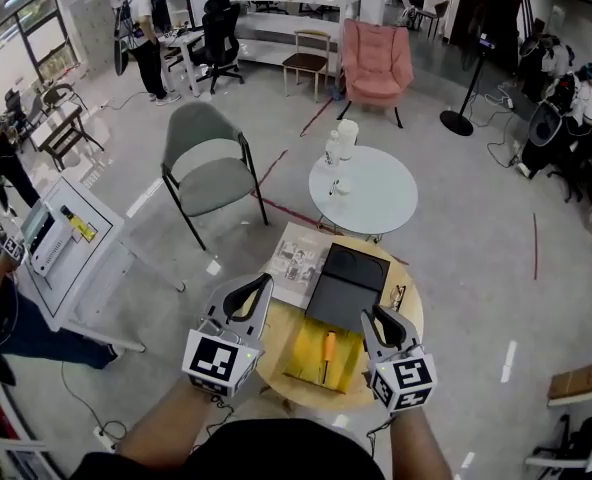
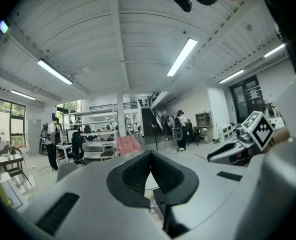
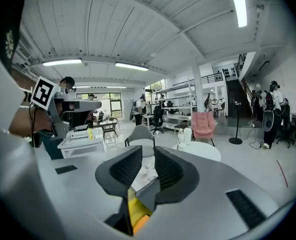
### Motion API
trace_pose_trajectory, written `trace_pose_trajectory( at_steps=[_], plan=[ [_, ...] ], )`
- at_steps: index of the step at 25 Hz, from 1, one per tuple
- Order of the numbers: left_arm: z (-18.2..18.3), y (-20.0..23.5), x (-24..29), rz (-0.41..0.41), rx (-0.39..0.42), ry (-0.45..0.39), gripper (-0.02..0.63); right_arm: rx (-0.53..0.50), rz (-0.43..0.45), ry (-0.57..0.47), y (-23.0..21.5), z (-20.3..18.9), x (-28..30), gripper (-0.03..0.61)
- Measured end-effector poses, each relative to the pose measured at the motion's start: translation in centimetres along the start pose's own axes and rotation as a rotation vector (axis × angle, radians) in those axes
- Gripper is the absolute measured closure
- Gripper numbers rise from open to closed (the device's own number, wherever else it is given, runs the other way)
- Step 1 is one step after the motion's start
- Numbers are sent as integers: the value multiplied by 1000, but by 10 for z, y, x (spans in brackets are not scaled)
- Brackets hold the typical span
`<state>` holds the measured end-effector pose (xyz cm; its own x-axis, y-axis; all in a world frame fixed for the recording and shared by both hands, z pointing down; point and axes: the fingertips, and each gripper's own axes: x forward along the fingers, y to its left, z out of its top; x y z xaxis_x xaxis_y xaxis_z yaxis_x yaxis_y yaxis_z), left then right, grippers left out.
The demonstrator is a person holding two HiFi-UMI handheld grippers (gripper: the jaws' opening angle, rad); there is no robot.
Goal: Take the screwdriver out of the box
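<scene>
Forearms reached in from the bottom of the head view, each carrying a gripper over the near side of a round wooden table (image 1: 274, 340). At the table's left edge hung the left gripper (image 1: 264, 283), aimed toward the far side. Its own view (image 2: 149, 156) showed the two dark fingertips meeting at a point, closed on nothing. Just past its tips, an open magazine (image 1: 298, 263) lay at the table's far left edge.

Beside the magazine, in the middle of the table and reaching to the near edge, stood the open box (image 1: 298, 360). Its black lid (image 1: 348, 286) was thrown back toward the far edge, and its yellow inside lay bare. The screwdriver (image 1: 328, 353), with an orange handle, was still in the box. It rested on the yellow lining with its length running from the near edge toward the far one, and neither gripper touched it.

Right of the box, at the table's near right edge, the right gripper (image 1: 384, 320) hovered just beside the screwdriver's handle. In its own view (image 3: 149, 151) the jaws stood a narrow gap apart with nothing clamped between them. The lid's edge and the yellow lining showed below the gap.

Beyond the wooden table stood a grey chair (image 1: 211, 163), then a white round table (image 1: 371, 203), then a pink armchair (image 1: 376, 63).
</scene>
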<state>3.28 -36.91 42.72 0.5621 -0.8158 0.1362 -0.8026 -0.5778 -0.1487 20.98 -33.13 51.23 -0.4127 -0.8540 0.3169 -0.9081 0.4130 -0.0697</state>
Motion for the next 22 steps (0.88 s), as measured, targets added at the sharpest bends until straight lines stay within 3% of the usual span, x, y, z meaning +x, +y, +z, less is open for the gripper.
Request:
trace_pose_trajectory(
  at_steps=[22],
  plan=[
    [-18,10,-27,39,-19,33,601,51,45,173,11,-89,45,474]
  ],
)
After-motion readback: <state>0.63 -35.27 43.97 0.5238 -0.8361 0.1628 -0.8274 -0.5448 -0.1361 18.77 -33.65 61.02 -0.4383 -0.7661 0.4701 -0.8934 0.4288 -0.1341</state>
